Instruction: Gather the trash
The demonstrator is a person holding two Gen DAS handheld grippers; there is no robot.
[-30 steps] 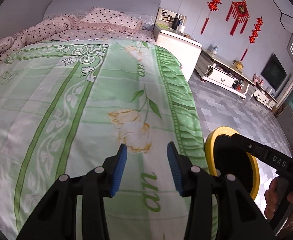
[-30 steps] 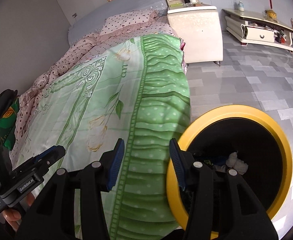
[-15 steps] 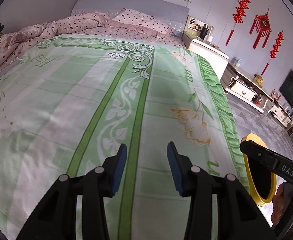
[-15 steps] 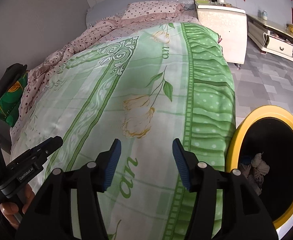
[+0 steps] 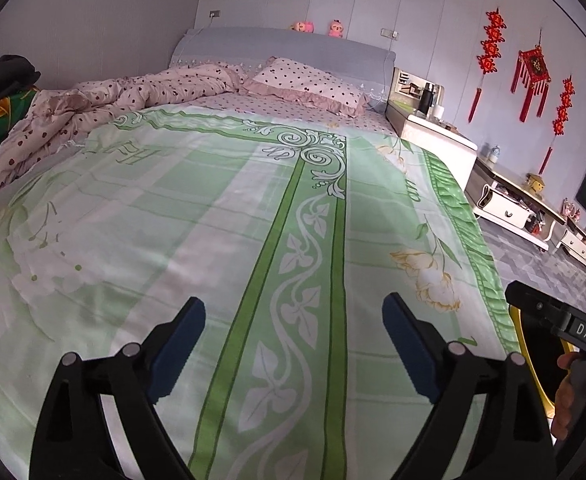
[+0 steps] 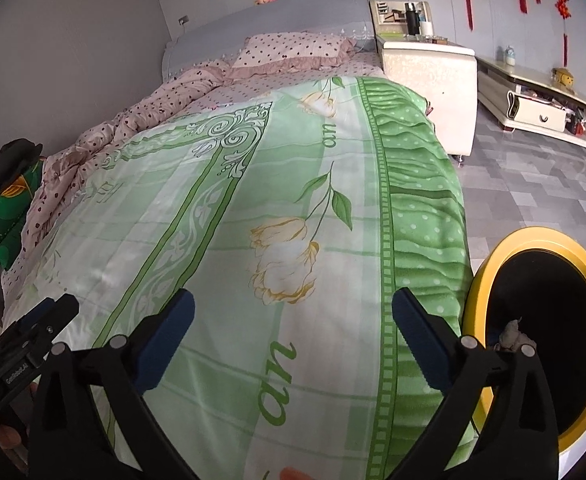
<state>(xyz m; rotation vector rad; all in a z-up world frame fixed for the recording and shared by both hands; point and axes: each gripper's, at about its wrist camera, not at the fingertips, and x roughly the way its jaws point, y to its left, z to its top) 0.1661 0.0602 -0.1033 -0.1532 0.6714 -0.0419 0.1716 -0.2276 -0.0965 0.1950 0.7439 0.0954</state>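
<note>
- The left gripper [image 5: 293, 336] hovers over the green bedspread [image 5: 221, 240] with its jaws spread wide and nothing between them; no trash shows ahead of it, so closing here would only pinch the cloth and drag it
- The right gripper [image 6: 291, 326] is equally wide apart and empty above the same spread; the yellow-rimmed bin [image 6: 489, 276] stands just to its right, below the bed edge on the floor
- Crumpled trash [image 6: 511, 334] already lies inside the bin, partly hidden behind the right finger
- A sideways swing of the right gripper could knock the rim and tip the bin
- Litter may hide in the rumpled dotted quilt [image 5: 105, 100] far ahead to the left, easily missed
</note>
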